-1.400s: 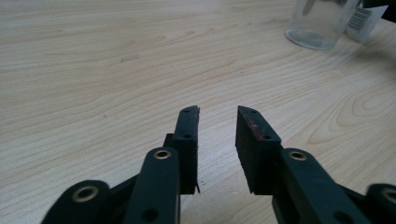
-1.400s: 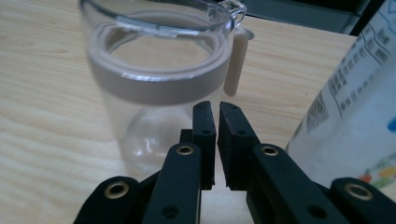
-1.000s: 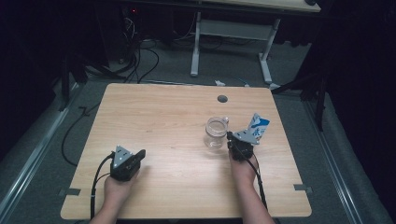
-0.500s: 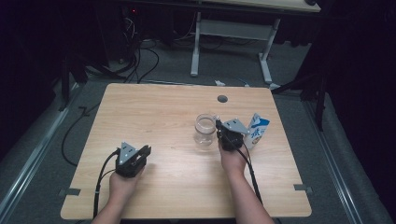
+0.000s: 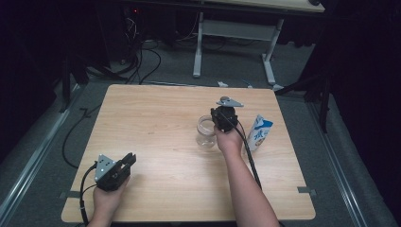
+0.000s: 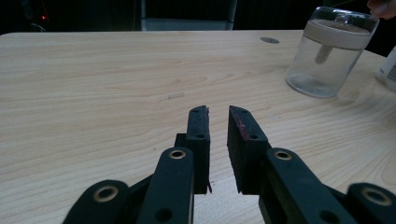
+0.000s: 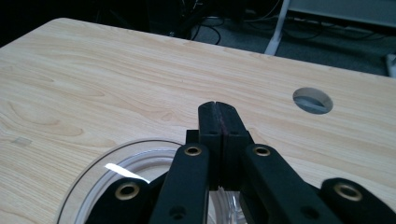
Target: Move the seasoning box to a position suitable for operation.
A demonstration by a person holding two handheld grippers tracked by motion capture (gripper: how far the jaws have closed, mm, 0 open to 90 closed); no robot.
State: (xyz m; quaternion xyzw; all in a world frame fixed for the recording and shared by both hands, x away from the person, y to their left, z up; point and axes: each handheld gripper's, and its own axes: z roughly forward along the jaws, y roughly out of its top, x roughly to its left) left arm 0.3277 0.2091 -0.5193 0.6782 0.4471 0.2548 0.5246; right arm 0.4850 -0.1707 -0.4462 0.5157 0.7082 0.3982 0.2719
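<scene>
High view: one upright glass jar [image 5: 206, 132] just left of the closed right claw [image 5: 222, 115], one milk carton [image 5: 259, 132] leaning right of it, and the left claw [image 5: 126, 161] slightly parted, its jaws just opening on nothing.

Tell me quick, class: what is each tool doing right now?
Left tool: open a little, its jaws have just been opening, nothing between them.
Right tool: shut, holding nothing, above the jar.
</scene>
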